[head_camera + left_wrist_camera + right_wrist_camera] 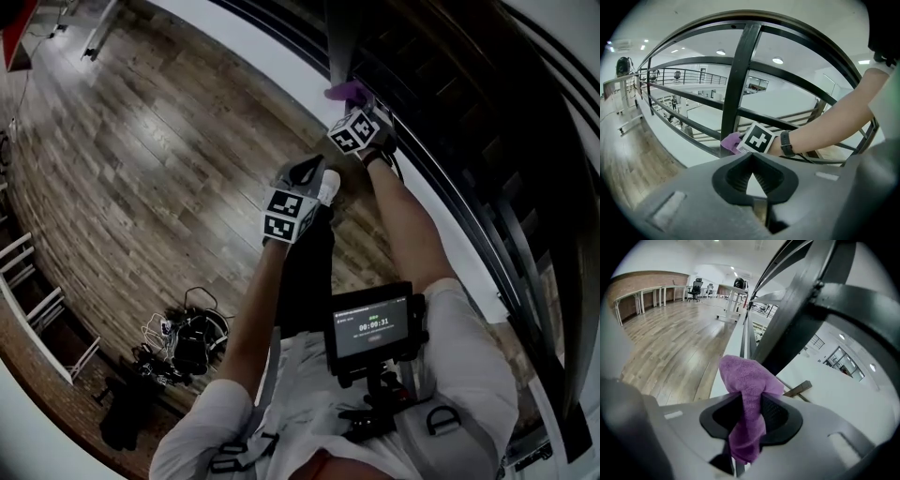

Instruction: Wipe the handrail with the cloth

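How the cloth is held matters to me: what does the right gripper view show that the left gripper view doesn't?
Only the right gripper view: the right gripper shut on the purple cloth. Only the left gripper view: the left gripper shut and empty, plus a wristwatch. Both: the cloth, the dark railing and the wooden floor.

Wood floor (pixel 141 159), brick wall (pixel 651 280) w/ white desks (pixel 642 300), ceiling lights (pixel 777 60).
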{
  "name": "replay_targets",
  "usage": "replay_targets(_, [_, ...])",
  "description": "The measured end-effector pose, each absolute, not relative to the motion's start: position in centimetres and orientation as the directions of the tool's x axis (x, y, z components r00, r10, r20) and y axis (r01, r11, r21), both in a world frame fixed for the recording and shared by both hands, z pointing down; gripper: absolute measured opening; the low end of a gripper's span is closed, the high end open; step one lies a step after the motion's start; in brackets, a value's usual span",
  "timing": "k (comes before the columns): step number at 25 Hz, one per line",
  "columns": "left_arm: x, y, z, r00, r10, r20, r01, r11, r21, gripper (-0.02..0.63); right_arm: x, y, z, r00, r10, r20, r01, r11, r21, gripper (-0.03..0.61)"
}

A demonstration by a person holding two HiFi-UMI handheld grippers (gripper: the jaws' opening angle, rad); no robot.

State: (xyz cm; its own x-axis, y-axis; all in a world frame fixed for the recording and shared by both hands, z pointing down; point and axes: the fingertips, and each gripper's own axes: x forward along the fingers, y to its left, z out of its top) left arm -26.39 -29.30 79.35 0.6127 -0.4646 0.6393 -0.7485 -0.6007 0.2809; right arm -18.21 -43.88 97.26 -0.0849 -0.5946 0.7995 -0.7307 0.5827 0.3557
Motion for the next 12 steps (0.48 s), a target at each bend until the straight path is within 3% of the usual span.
replay_targets(12, [-21.9,-27.2,79.8,0.643,-0.429,0.634,-0.725,-0.607,0.325,0.0,-9.8,-36.2,100.3,0.033,-0.488,0.872,-0.796,0.515,0.318,0.114])
